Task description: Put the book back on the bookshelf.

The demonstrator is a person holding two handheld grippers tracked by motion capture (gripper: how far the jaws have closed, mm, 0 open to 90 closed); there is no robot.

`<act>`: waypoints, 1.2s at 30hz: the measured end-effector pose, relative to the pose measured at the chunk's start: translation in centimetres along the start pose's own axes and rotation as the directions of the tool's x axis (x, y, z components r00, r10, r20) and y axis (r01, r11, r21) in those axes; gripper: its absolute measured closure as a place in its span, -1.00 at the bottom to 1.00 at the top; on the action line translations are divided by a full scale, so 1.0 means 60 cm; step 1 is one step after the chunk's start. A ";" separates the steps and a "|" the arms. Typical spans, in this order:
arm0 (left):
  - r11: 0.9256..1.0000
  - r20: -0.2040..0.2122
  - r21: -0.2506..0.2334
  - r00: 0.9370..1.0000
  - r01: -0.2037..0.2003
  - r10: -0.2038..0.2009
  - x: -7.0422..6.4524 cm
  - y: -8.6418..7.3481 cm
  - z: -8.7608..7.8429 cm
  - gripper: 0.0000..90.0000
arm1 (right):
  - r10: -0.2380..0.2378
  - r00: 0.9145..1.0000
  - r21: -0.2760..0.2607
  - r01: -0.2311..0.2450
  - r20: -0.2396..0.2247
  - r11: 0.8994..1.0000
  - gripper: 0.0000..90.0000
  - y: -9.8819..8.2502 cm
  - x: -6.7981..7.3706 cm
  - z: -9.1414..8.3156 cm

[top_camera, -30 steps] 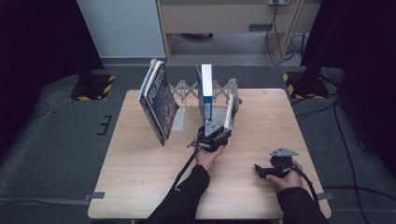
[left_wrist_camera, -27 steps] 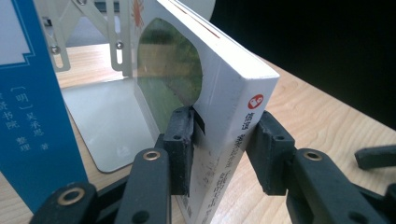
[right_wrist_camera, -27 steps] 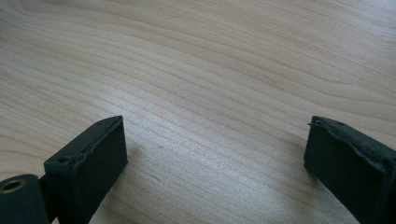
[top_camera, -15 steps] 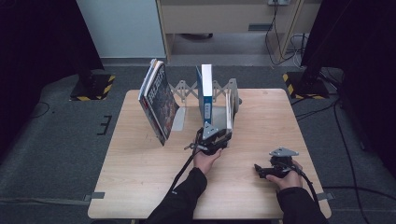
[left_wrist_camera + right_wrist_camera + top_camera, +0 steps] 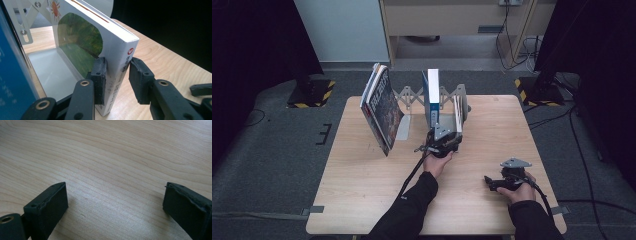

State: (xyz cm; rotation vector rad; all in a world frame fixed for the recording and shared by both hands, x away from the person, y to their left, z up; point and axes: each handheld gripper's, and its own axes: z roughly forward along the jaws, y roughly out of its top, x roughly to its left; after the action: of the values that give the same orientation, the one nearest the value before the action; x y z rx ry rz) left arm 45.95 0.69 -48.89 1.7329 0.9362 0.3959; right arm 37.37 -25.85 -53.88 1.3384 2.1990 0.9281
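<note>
White book (image 5: 119, 57): upright on the pale base of an expanding book rack (image 5: 412, 97), at the rack's right end, spine facing the person. Green picture on the cover, red mark and printed characters on the spine. Gripped low at the spine by the left gripper (image 5: 117, 75), one black pad flat on the green cover, the other against the opposite side; jaws clenched on the book. Held from the near side by the left hand (image 5: 437, 162), dark sleeve running in from the bottom edge of the high view.

Blue book (image 5: 430, 100): upright in the same rack, just to the left of the white one, apart from it.

Stack of picture books (image 5: 382, 112): at the rack's left end, tilted, top leaning out to the left.

Right gripper (image 5: 115, 202): well apart from the rack, near the table's front right corner, low over the wooden table (image 5: 362, 190). Jaws released, spread wide, bare wood between the pads.
</note>
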 end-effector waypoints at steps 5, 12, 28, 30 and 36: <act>1.000 -0.004 0.012 1.000 -0.007 0.007 0.004 0.007 0.009 0.45 | 0.000 1.000 0.000 0.000 -0.001 1.000 -0.86 0.000 0.000 0.000; 1.000 -0.018 0.022 1.000 -0.013 0.013 0.002 0.015 0.021 0.42 | 0.000 1.000 0.000 0.000 0.000 1.000 -0.86 0.000 0.000 0.000; 0.999 -0.029 0.031 0.999 -0.044 0.045 0.001 0.018 -0.005 0.18 | 0.000 1.000 0.000 0.000 0.000 1.000 -0.86 0.000 0.000 0.000; 0.998 -0.018 0.033 0.998 -0.062 0.063 -0.002 0.018 -0.016 0.13 | 0.000 1.000 0.000 0.000 0.000 1.000 -0.86 0.000 0.000 0.000; 0.994 0.010 0.064 0.996 -0.093 0.092 -0.005 0.024 -0.052 0.00 | 0.000 1.000 0.000 0.000 0.000 1.000 -0.86 0.000 0.000 0.000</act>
State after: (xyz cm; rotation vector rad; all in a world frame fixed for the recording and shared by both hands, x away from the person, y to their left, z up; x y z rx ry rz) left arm 44.24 2.34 -46.39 1.8398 0.8739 0.4238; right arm 37.37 -25.84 -53.88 1.3391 2.1991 0.9280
